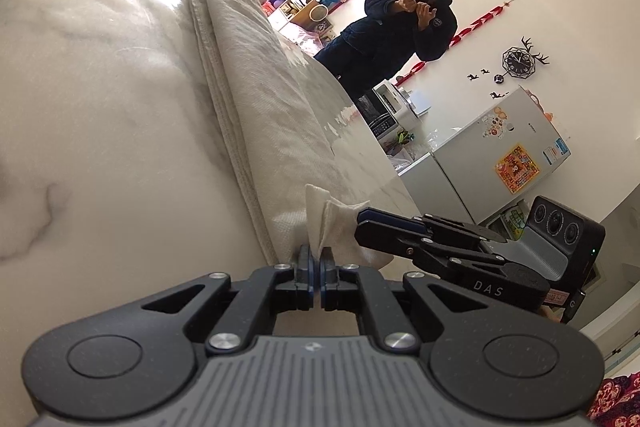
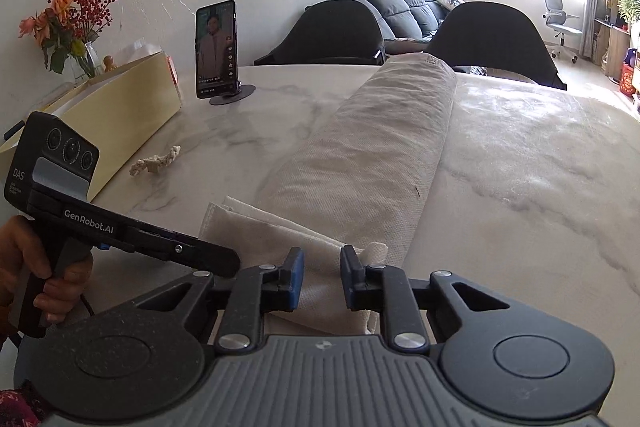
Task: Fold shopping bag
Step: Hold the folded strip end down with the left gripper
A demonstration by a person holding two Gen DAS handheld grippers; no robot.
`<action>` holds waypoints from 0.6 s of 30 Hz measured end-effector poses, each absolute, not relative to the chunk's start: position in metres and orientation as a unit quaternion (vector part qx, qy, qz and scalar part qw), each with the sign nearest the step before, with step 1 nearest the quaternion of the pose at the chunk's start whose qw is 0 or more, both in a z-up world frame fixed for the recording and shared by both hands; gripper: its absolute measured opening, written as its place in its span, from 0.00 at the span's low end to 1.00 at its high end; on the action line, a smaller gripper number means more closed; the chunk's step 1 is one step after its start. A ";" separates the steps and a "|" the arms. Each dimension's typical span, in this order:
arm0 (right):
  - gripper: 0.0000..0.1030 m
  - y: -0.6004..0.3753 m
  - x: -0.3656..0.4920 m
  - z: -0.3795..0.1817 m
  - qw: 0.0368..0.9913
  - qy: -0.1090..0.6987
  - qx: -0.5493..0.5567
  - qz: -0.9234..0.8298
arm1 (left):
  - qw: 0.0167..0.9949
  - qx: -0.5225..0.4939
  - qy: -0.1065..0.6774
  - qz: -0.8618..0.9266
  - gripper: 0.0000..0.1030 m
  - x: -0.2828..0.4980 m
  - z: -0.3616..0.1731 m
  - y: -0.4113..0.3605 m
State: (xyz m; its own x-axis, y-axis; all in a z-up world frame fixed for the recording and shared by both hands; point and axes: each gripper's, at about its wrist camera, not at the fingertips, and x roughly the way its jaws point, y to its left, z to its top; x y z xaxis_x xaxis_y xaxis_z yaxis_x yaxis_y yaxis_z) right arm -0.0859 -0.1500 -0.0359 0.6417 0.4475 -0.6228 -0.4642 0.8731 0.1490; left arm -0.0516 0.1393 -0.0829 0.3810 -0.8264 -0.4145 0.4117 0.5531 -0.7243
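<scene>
Bag (image 2: pixel 376 155) folded long on marble table (image 2: pixel 540 187); left gripper (image 1: pixel 316 265) pinches near corner, right gripper (image 2: pixel 322 273) beside it, jaws parted, empty.

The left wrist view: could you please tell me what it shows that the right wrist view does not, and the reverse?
Only the left wrist view shows a standing person, a wall clock and a white fridge.

Only the right wrist view shows a phone on a stand, a vase of flowers, a yellow box and a sofa.

Both show the folded shopping bag on the marble table, the left gripper pinching its near corner, and the right gripper beside it.
</scene>
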 end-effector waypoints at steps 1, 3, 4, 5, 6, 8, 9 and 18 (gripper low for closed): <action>0.21 -0.149 -0.085 -0.037 0.905 0.342 -0.012 0.252 | 0.789 -0.261 0.393 -0.395 0.04 -0.052 -0.083 0.139; 0.21 -0.150 -0.083 -0.038 0.904 0.345 -0.011 0.254 | 0.789 -0.254 0.393 -0.398 0.04 -0.053 -0.082 0.139; 0.20 -0.149 -0.082 -0.038 0.903 0.347 -0.012 0.254 | 0.790 -0.249 0.393 -0.399 0.04 -0.053 -0.081 0.139; 0.20 -0.149 -0.082 -0.038 0.903 0.347 -0.014 0.255 | 0.792 -0.243 0.393 -0.400 0.05 -0.054 -0.080 0.138; 0.21 -0.149 -0.082 -0.039 0.902 0.347 -0.016 0.256 | 0.793 -0.237 0.394 -0.401 0.05 -0.055 -0.078 0.138; 0.20 -0.147 -0.084 -0.039 0.903 0.344 -0.024 0.256 | 0.796 -0.220 0.394 -0.403 0.06 -0.057 -0.074 0.139; 0.21 -0.148 -0.085 -0.039 0.904 0.342 -0.026 0.256 | 0.797 -0.214 0.396 -0.403 0.06 -0.057 -0.071 0.140; 0.21 -0.152 -0.084 -0.041 0.904 0.339 -0.022 0.260 | 0.835 -0.116 0.368 -0.392 0.28 -0.073 -0.045 0.130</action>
